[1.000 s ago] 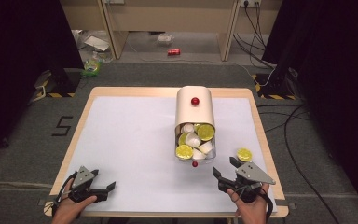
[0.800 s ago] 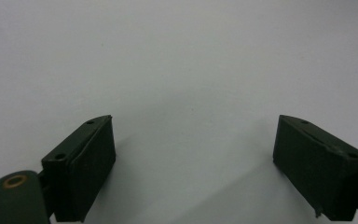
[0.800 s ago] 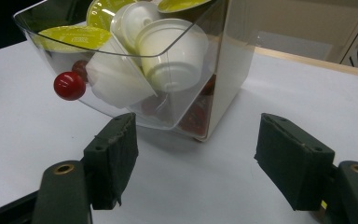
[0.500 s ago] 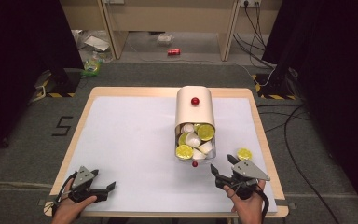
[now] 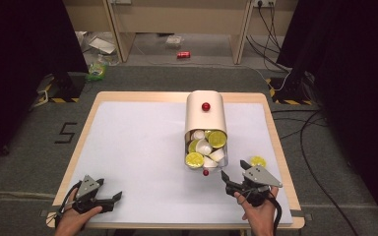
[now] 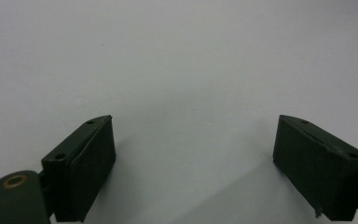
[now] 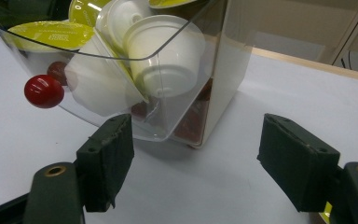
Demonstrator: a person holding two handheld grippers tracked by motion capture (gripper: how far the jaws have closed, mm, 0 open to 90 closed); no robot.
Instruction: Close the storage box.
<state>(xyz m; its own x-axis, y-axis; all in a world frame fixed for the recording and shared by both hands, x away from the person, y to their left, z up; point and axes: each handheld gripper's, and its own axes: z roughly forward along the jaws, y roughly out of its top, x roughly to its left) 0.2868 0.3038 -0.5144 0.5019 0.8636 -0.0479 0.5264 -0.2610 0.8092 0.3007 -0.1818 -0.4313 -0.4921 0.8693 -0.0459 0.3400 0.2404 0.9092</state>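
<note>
The drawer looks like clear glossy plastic, its red knob shiny. The capsules are smooth white plastic. The table top is matt white with a wood edge.

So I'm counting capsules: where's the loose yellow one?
In the high view, the loose yellow capsule lies on the table's right side, between the capsule dispenser and the right claw.

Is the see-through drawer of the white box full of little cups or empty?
Nearly full. The clear drawer of the white box is pulled open and piled with white capsules, some showing yellow lids.
</note>
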